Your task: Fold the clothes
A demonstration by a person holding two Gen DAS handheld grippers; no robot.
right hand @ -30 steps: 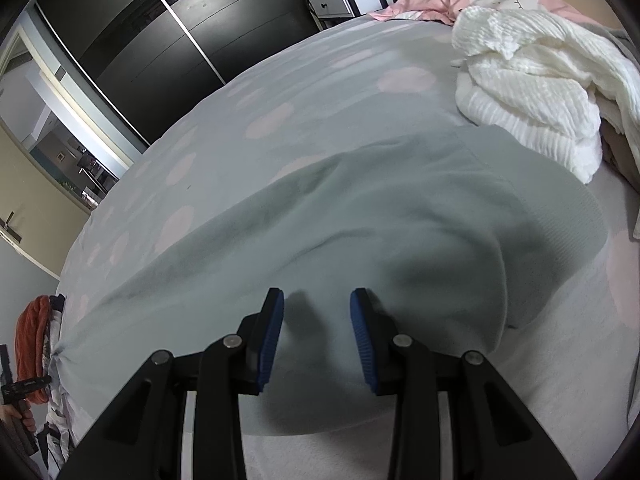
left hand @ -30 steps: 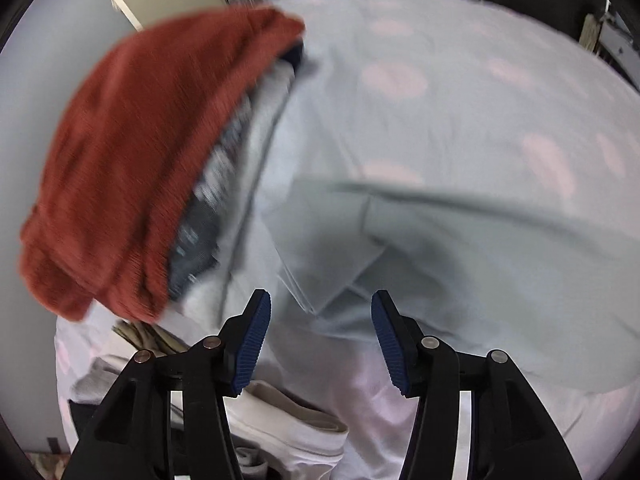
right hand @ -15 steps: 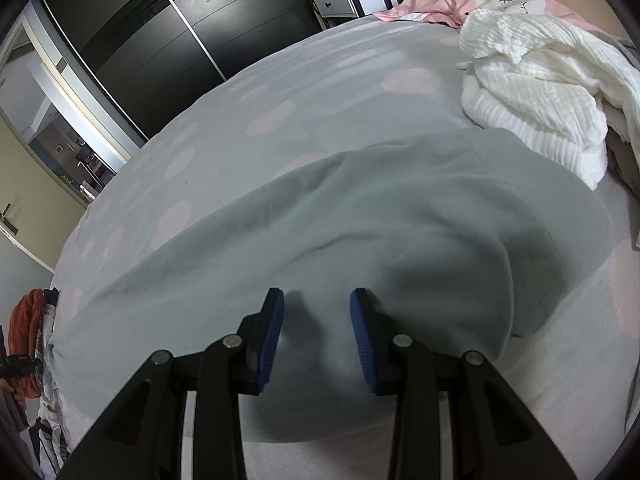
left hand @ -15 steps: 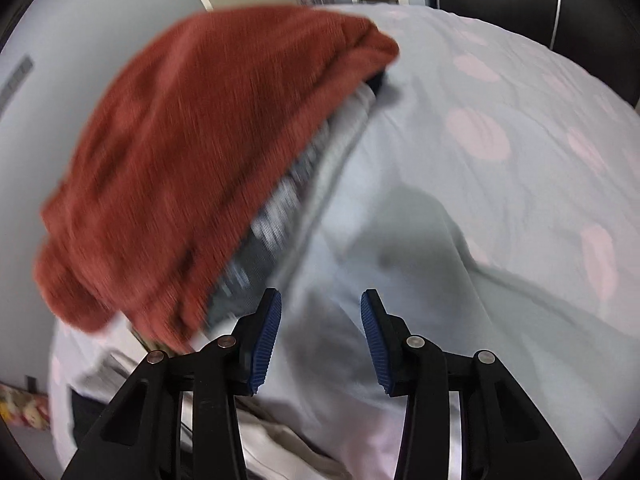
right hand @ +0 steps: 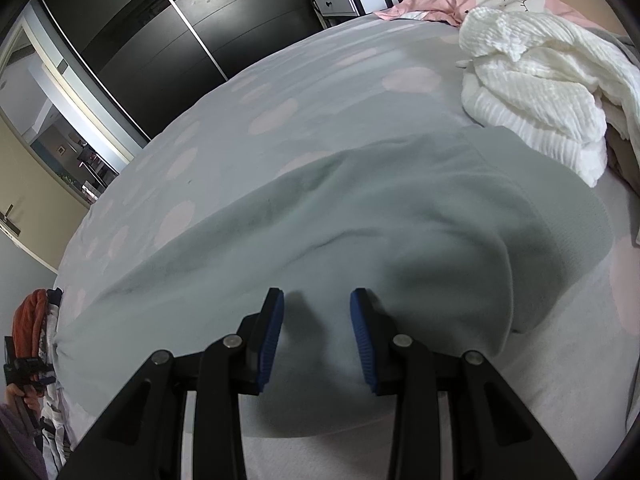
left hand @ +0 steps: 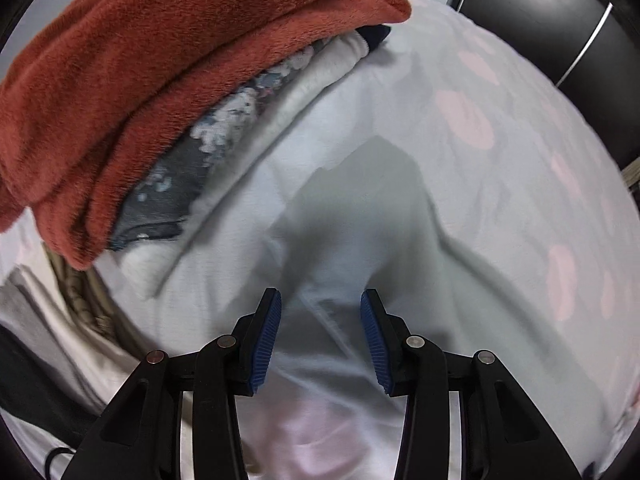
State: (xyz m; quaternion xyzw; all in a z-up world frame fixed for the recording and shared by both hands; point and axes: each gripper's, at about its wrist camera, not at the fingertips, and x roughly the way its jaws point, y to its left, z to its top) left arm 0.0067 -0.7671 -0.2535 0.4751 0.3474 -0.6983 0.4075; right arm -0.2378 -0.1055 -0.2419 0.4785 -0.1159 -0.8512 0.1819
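no readable text, labels or numbers

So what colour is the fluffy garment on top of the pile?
Rust red, clearest in the left wrist view.

A pale grey-green garment [right hand: 360, 216] lies spread flat across the bed, soft and lightly rumpled, with a ribbed band at its end nearest the white knit [right hand: 532, 76], which sits crumpled in a heap just beside it. The garment's other end narrows to a folded corner [left hand: 384, 184] close to a stack of folded clothes: a rust-red fleece [left hand: 160, 60] on top, a dark floral piece [left hand: 192, 160] under it, and a white one [left hand: 320, 76] below.
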